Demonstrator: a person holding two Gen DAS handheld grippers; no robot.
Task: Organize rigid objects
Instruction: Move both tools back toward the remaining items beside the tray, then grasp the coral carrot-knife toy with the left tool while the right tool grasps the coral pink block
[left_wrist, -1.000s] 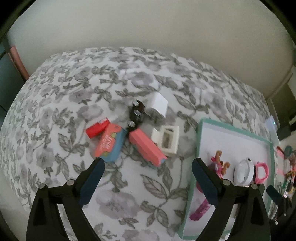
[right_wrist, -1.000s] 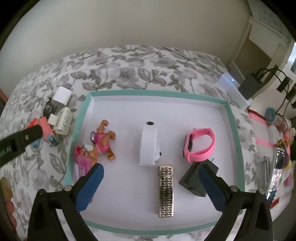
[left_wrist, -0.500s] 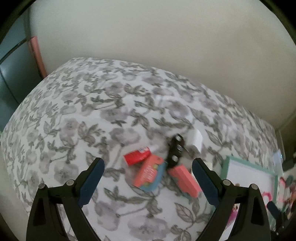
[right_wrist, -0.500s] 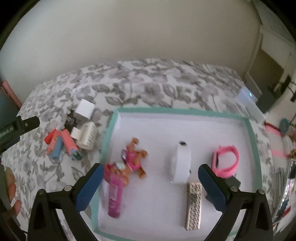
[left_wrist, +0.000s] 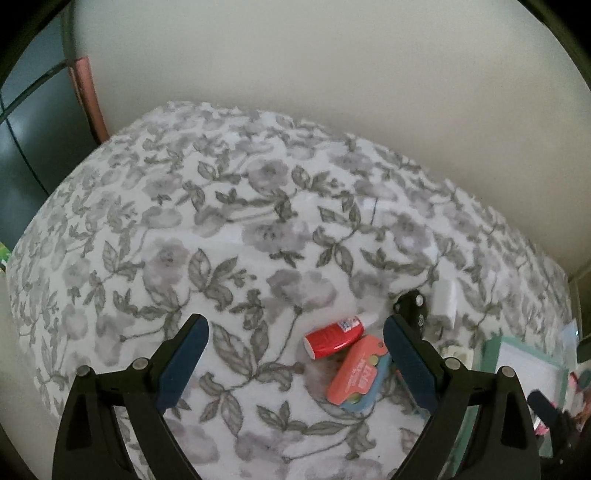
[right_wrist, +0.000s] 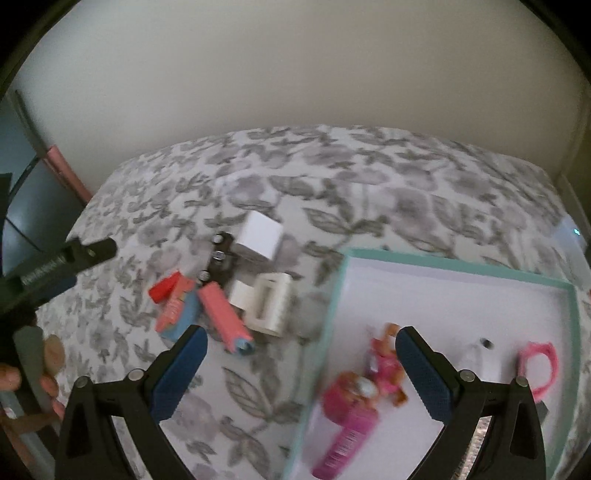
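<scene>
A small pile lies on the floral cloth: a red glue bottle, a coral and blue card pack, a black toy car, a white charger cube, a pink stapler-like bar and a cream holder. My left gripper is open just left of the bottle, empty. My right gripper is open over the teal tray's left rim, empty. Inside the tray lie a pink dog toy, a magenta tube and a pink band.
A wall closes the far side. A dark panel with a pink strip stands at the left. The left gripper body and a hand show at the right wrist view's left edge. Bare cloth lies left of the pile.
Both grippers pulled back and swung left. The pile slid to the right in the left wrist view; in the right wrist view the tray slid right and the pile came towards the centre.
</scene>
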